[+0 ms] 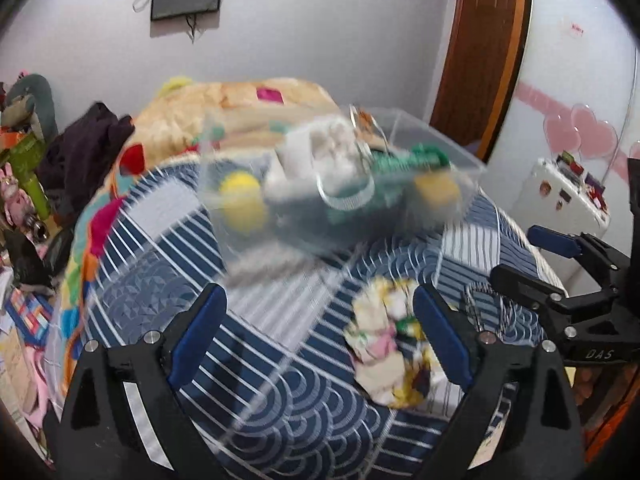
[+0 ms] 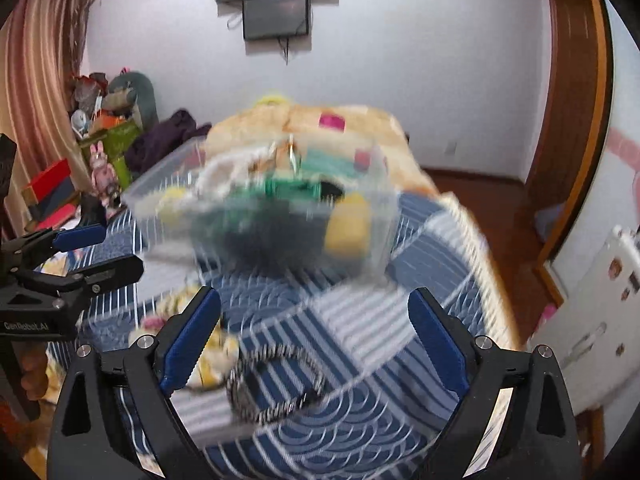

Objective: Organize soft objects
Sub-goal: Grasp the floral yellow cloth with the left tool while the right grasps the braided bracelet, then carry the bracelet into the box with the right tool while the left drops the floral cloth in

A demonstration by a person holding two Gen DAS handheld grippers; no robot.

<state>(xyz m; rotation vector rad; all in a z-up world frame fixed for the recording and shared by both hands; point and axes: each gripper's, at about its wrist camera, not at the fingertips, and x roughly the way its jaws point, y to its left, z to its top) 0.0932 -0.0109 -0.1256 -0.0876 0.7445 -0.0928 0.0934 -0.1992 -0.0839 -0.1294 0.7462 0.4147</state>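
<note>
A clear plastic bin (image 1: pixel 460 160) (image 2: pixel 160 184) sits on the blue patterned bedspread, holding yellow, white and green soft items. A floral scrunchie (image 1: pixel 386 340) (image 2: pixel 208 364) lies on the bed in front of it, just inside my left gripper's right finger. A black-and-white striped hair band (image 2: pixel 276 384) lies between my right gripper's fingers, low on the bed; in the left wrist view it shows beside the scrunchie (image 1: pixel 486 308). My left gripper (image 1: pixel 320 320) is open and empty. My right gripper (image 2: pixel 314 320) is open and empty. Both views are blurred.
A cream quilt (image 1: pixel 240 108) is heaped behind the bin. Dark clothes (image 1: pixel 84 148) and toys (image 2: pixel 104 120) crowd the left side. A white case (image 1: pixel 560 196) stands right of the bed. A wooden door frame (image 2: pixel 576 120) is at the right.
</note>
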